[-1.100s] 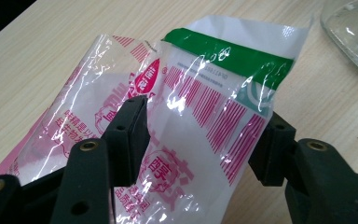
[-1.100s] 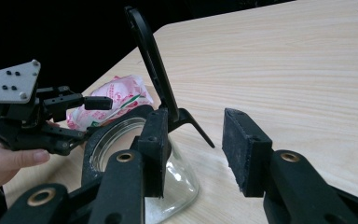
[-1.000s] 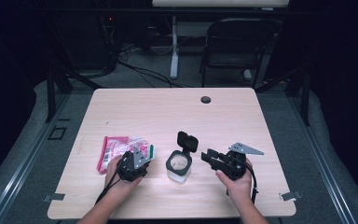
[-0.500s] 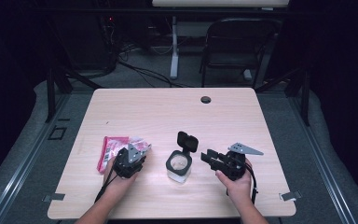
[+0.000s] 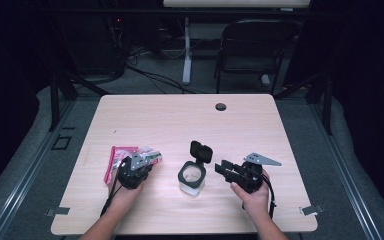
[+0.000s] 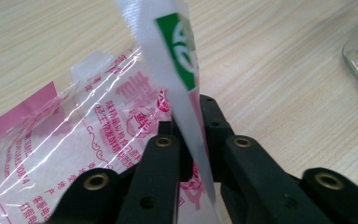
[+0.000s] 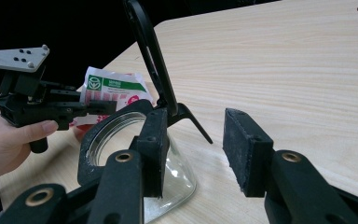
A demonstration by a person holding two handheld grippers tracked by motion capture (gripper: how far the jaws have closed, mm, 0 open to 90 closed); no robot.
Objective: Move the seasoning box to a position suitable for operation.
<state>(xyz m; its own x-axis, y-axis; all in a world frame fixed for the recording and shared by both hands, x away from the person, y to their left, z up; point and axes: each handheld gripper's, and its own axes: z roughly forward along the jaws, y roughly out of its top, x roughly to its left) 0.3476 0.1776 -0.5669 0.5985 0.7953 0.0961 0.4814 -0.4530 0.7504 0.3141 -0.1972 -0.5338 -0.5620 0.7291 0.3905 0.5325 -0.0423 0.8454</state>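
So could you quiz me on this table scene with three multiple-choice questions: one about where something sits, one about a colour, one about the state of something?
1. Where does the glass jar stand?
A. Between the two grippers
B. At the table's far edge
C. On the chair

2. What colour is the print on the clear packet?
A. Blue
B. Mostly pink, with a green patch
C. Yellow

3. How is the jar's black lid?
A. Shut tight
B. Flipped up, open
C. Lying beside the jar

Answers:
1 A: in the high view the jar sits on the table between the left gripper and the right gripper.
2 B: the left gripper view shows pink lettering and a green logo.
3 B: the lid stands upright behind the open mouth.
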